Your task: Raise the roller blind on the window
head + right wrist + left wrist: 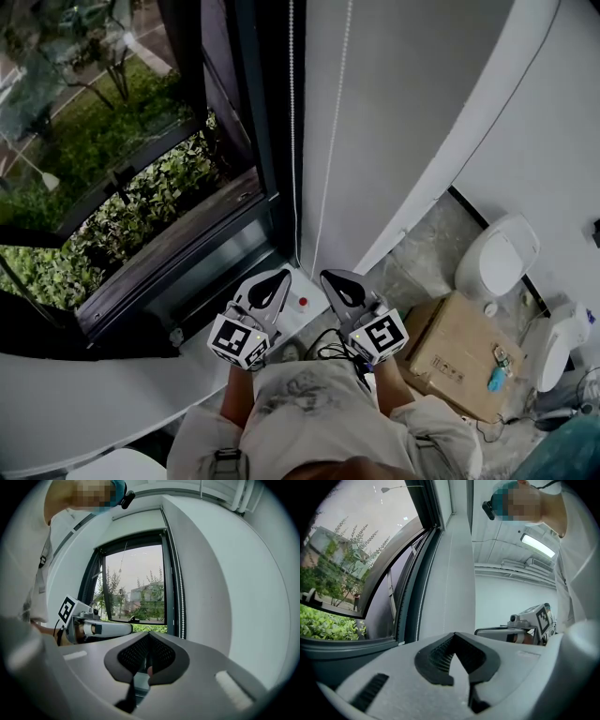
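Observation:
A white bead chain hangs in two strands [292,122] down the dark window frame [272,187] and the white wall beside it. It also shows as a dotted line in the left gripper view [423,599] and in the right gripper view [179,573]. No blind fabric covers the glass in these views. Both grippers are held side by side at the person's waist, pointing at the window corner. My left gripper [280,275] [454,633] is shut and holds nothing. My right gripper [331,277] [149,634] is shut and holds nothing. Neither touches the chain.
A small white box with a red button [302,302] lies just past the jaw tips, with black cables [328,349] beside it. A cardboard box [459,356] and two white lidded bins [497,258] stand on the floor at the right. The white sill [94,394] runs along the left.

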`<state>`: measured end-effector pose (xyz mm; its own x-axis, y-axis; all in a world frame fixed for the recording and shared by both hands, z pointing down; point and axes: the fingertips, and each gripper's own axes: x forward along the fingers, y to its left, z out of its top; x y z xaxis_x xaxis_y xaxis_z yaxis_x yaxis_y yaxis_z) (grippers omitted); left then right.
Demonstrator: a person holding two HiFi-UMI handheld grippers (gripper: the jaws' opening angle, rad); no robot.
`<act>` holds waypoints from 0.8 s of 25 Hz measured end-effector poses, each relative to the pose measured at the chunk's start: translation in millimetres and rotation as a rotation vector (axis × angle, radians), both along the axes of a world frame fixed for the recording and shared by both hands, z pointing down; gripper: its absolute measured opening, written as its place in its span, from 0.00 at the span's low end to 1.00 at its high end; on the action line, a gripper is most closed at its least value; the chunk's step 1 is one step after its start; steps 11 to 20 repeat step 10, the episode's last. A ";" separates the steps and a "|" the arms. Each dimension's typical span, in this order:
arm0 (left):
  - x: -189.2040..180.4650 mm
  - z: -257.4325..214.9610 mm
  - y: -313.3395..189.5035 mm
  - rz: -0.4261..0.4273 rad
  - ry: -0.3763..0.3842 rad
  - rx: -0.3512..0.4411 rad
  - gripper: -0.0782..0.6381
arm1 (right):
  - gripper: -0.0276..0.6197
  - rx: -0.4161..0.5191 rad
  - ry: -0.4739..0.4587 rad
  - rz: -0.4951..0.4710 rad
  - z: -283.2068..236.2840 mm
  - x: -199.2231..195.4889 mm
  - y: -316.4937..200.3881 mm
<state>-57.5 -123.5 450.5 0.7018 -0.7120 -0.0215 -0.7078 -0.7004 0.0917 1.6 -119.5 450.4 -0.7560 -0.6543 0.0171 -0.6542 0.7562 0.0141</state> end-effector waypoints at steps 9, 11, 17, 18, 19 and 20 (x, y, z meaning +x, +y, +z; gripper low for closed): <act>-1.5 -2.9 -4.6 -0.006 -0.007 0.006 0.12 | 0.05 0.005 0.009 -0.001 -1.0 -1.0 -3.5; -1.7 -2.8 -5.5 -0.006 -0.006 0.006 0.12 | 0.05 0.005 0.010 -0.001 -1.0 -0.9 -4.4; -1.7 -2.8 -5.5 -0.006 -0.006 0.006 0.12 | 0.05 0.005 0.010 -0.001 -1.0 -0.9 -4.4; -1.7 -2.8 -5.5 -0.006 -0.006 0.006 0.12 | 0.05 0.005 0.010 -0.001 -1.0 -0.9 -4.4; -1.7 -2.8 -5.5 -0.006 -0.006 0.006 0.12 | 0.05 0.005 0.010 -0.001 -1.0 -0.9 -4.4; -1.7 -2.8 -5.5 -0.006 -0.006 0.006 0.12 | 0.05 0.005 0.010 -0.001 -1.0 -0.9 -4.4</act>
